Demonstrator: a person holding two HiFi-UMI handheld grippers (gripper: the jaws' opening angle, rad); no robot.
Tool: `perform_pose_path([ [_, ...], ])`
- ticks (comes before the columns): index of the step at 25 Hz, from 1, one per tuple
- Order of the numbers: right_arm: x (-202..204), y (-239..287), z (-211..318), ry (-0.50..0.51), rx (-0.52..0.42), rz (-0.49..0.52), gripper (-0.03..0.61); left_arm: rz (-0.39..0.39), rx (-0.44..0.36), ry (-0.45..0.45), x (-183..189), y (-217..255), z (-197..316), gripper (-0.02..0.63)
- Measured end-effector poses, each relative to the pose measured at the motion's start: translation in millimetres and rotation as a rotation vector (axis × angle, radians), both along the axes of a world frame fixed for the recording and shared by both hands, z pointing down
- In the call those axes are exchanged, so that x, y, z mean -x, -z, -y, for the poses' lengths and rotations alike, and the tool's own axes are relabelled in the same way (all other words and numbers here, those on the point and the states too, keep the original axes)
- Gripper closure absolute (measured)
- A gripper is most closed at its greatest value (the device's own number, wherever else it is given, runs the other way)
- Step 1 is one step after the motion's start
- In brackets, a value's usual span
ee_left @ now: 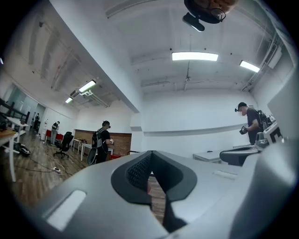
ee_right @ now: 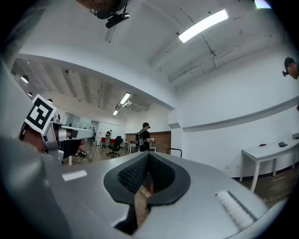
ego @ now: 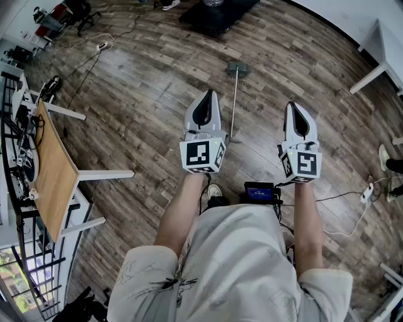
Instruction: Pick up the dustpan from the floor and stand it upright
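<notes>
In the head view the dustpan [ego: 238, 67] lies on the wooden floor, a small grey pan with a long thin handle [ego: 234, 104] running back toward me. My left gripper [ego: 210, 93] is held out level just left of the handle, above the floor, jaws together and empty. My right gripper [ego: 294, 104] hovers further right of the handle, also shut on nothing. Neither gripper touches the dustpan. The left gripper view shows its jaws [ee_left: 149, 154] closed, and the right gripper view shows its jaws [ee_right: 147, 154] closed; both look across the room and the dustpan is not in them.
A wooden-topped table [ego: 53, 170] stands at the left with gear behind it. A black mat [ego: 217, 14] lies beyond the dustpan, and a white table [ego: 383, 44] is at the far right. Cables and a power strip [ego: 101, 46] cross the floor. Other people [ee_left: 102, 140] stand in the distance.
</notes>
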State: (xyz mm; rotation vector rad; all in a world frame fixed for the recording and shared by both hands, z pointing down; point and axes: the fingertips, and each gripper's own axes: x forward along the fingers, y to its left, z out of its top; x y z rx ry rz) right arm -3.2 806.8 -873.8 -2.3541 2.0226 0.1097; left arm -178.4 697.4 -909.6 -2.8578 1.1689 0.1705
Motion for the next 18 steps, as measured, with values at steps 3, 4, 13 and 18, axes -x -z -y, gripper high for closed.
perform_pose_path([
  [3, -11.2, -4.9, -3.7, 0.002, 0.001, 0.002, 0.574, -0.002, -0.002, -0.003, -12.2, -4.0, -5.0, 0.595],
  [4, -15.3, -5.6, -1.8, 0.002, 0.002, 0.002, 0.574, -0.001, -0.002, -0.003, -16.5, -5.0, -3.1, 0.595],
  [13, -44.4, -16.1, 19.4, 0.006, 0.006, 0.007, 0.574, 0.007, 0.005, -0.006, -48.2, -15.9, 16.8, 0.595],
  [18, -105.6, -24.8, 21.2, 0.012, 0.003, 0.017, 0.572, 0.02, 0.012, -0.006, -111.6, -25.3, 18.9, 0.595],
])
